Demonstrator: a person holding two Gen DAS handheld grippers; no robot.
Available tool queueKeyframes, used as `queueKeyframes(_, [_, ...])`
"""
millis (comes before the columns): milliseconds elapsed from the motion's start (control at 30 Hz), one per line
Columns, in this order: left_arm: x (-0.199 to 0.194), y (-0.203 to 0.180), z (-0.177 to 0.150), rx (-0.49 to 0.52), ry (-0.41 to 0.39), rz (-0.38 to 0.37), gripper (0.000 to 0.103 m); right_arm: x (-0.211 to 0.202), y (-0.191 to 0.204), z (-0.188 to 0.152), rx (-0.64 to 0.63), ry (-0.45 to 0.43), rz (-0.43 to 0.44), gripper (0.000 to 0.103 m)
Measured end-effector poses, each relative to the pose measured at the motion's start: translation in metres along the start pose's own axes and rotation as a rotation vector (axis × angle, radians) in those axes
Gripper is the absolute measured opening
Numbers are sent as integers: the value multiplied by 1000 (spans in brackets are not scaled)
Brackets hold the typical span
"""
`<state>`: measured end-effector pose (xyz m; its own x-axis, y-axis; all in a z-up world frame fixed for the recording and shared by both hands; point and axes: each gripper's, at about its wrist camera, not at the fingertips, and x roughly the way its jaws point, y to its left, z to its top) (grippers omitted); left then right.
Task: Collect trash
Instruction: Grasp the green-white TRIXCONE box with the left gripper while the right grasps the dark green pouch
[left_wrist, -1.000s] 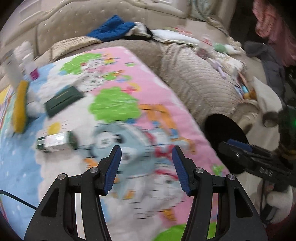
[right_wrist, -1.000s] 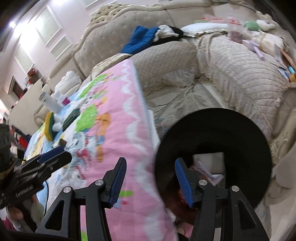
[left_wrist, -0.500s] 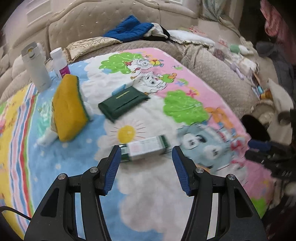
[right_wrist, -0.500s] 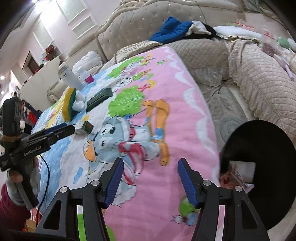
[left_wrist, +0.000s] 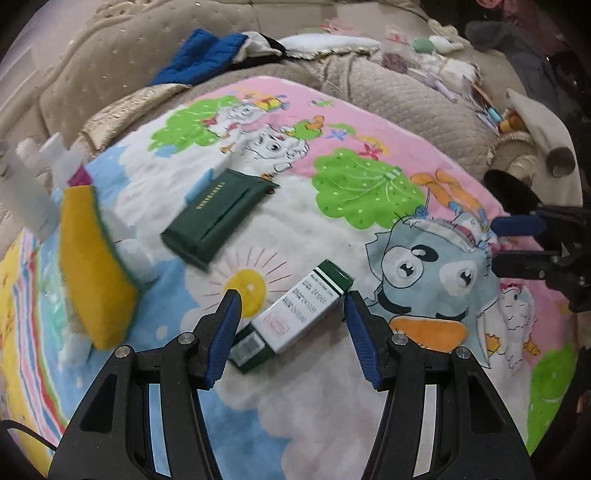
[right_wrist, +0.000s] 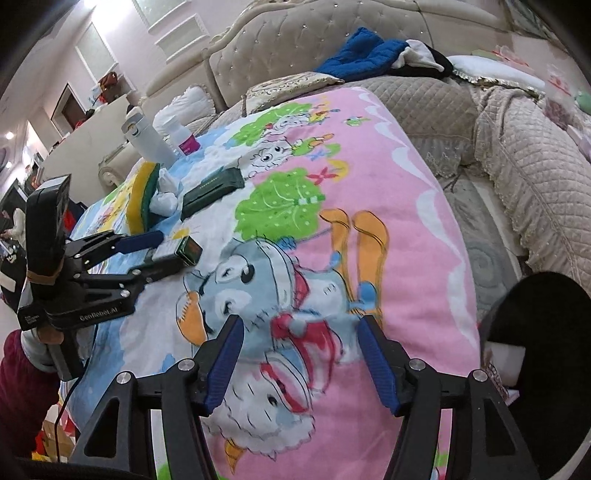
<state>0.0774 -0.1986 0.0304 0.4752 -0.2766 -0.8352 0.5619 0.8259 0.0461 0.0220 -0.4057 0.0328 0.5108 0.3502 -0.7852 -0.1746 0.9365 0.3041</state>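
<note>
the left gripper (left_wrist: 293, 314) stands wide apart, its blue pads (left_wrist: 226, 328) on either side of a small green and white box (left_wrist: 291, 319) that lies flat and slantwise on the cartoon blanket (left_wrist: 369, 166); the pads look close to the box ends, but whether they touch it cannot be told. the right wrist view shows the same pair from the side: the left gripper (right_wrist: 162, 249) reaches in from the left with the box (right_wrist: 183, 251) between its fingers, one dark end of the box sticking out past the tips

just beyond the box lies a dark green wallet (left_wrist: 218, 218), farther left a yellow sponge (left_wrist: 94, 266) on edge against crumpled white tissue (left_wrist: 136, 254), and behind them white bottles (left_wrist: 33, 184), blurred in this view. the right wrist view shows these sharply: a tall white flask (right_wrist: 147, 138) and a shorter bottle with a pink label (right_wrist: 183, 136)

the right gripper (right_wrist: 299, 354) is wide open and holds nothing, over the near pink part of the blanket. at its right is a black bin (right_wrist: 546, 369) with a white scrap (right_wrist: 504, 363) inside; the left wrist view catches only the bin's dark rim (left_wrist: 511, 194) at far right, behind the right gripper (left_wrist: 517, 243)

a blue garment (right_wrist: 364, 55) lies on the beige sofa (right_wrist: 295, 40) at the back
</note>
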Motion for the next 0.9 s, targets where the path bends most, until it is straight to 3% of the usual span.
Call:
queueKeyframes(133, [7, 6, 1, -29, 22, -8, 53, 9, 7, 9, -9, 3, 11, 62])
queueKeyframes(167, [4, 9, 0, -52, 15, -17, 47, 12, 9, 11, -10, 5, 17, 62])
queueKeyframes(200, [1, 12, -1, -73, 12, -24, 32, 14, 11, 12, -10, 7, 22, 62])
queueKeyframes(233, [-4, 16, -3, -100, 12, -16, 25, 17, 13, 15, -11, 9, 30, 62])
queueKeyframes(533, [-44, 50, -47, -347, 3, 22, 23, 63, 55, 51, -46, 33, 121, 62])
queueKeyframes(667, [-52, 58, -66, -404, -1, 28, 23, 101, 82, 81, -24, 65, 200, 62])
queueKeyframes(900, [-54, 60, -80, -444, -5, 20, 23, 152, 106, 132, 40, 64, 109, 63])
